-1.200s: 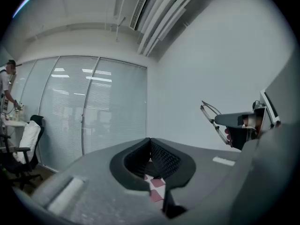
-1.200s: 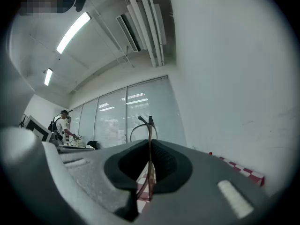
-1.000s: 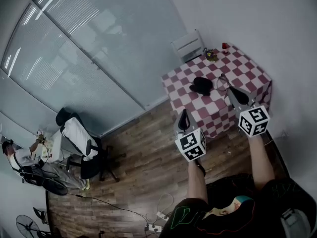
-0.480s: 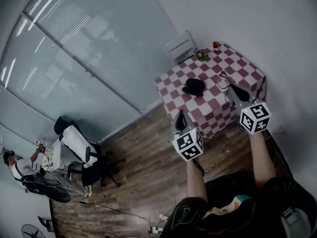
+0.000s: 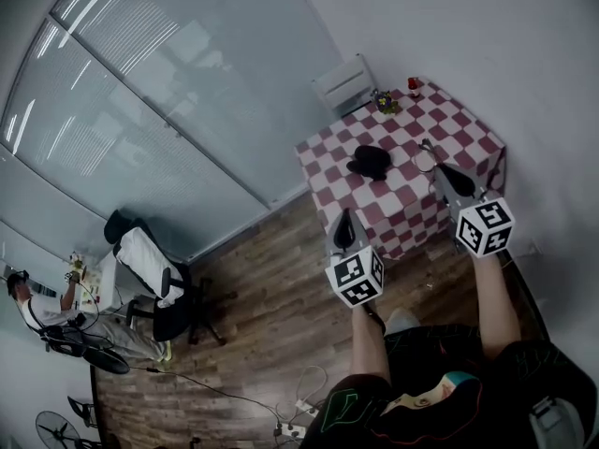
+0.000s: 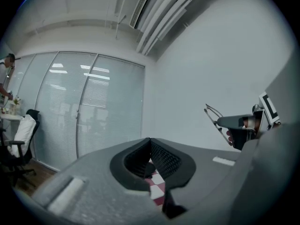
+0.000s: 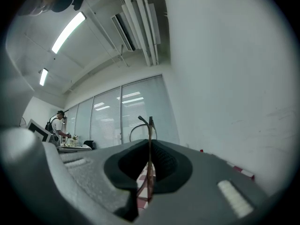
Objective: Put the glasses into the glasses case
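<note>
A black glasses case [image 5: 371, 162] lies on the red-and-white checked table [image 5: 402, 204]. My right gripper [image 5: 436, 169] hovers over the table's right side, just right of the case, shut on thin-framed glasses [image 5: 424, 154]. In the right gripper view the glasses [image 7: 149, 139] stand edge-on, clamped between the jaws. My left gripper [image 5: 345, 215] hangs off the table's front left corner over the floor, its jaws shut with nothing between them. From the left gripper view I see the right gripper [image 6: 243, 123] holding the glasses [image 6: 213, 118].
A white chair [image 5: 348, 84] stands behind the table. A small plant [image 5: 386, 104] and a red object [image 5: 413, 85] sit at the table's back edge. White wall runs on the right, glass partition on the left. An office chair [image 5: 154, 274] and a person [image 5: 37, 307] are far left.
The head view has shifted a little, so the table sits slightly higher in the picture. Both grippers keep their pose, and the right one still holds the glasses.
</note>
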A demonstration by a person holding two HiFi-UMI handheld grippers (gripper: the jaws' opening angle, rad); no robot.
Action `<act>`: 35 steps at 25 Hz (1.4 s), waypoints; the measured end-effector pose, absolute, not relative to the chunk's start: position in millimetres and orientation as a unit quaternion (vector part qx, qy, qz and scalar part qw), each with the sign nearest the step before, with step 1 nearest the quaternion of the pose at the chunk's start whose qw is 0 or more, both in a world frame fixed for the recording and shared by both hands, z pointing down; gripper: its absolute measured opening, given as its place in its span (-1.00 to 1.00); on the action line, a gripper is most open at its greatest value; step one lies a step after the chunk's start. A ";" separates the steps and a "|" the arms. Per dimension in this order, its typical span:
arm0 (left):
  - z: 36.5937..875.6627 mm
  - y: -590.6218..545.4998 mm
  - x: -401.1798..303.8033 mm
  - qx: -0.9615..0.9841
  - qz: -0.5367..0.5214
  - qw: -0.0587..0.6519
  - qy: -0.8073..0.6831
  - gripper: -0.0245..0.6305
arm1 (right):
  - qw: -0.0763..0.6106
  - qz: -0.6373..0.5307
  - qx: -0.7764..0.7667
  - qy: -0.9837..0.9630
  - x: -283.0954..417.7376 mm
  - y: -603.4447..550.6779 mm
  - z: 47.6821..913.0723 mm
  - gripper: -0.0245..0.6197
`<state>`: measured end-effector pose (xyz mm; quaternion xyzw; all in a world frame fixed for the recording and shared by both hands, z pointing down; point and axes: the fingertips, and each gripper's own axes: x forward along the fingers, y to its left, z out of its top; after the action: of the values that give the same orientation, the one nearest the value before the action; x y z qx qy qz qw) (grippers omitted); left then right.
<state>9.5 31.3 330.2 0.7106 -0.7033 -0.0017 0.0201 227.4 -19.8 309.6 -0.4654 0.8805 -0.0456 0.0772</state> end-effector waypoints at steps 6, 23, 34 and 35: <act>327.2 39.5 -2.3 0.712 -0.023 0.034 -0.701 -0.90 | 0.089 -0.055 -0.462 0.881 227.3 -22.5 307.5 -0.88; 353.1 -5.4 -15.9 0.719 -0.017 0.060 -0.692 -0.90 | 0.054 -0.074 -0.469 0.879 217.8 -60.1 341.5 -0.88; 383.8 -61.0 -57.5 0.704 -0.008 0.090 -0.704 -0.90 | 0.025 -0.092 -0.459 0.883 174.6 -121.7 365.8 -0.87; 390.6 -67.1 -58.4 0.705 -0.004 0.096 -0.703 -0.90 | 0.021 -0.095 -0.459 0.883 171.8 -128.1 369.1 -0.88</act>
<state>-58.4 -67.1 390.6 0.7049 -0.7027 -0.0035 0.0964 171.8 -128.1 369.1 -0.4594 0.8828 -0.0954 0.0213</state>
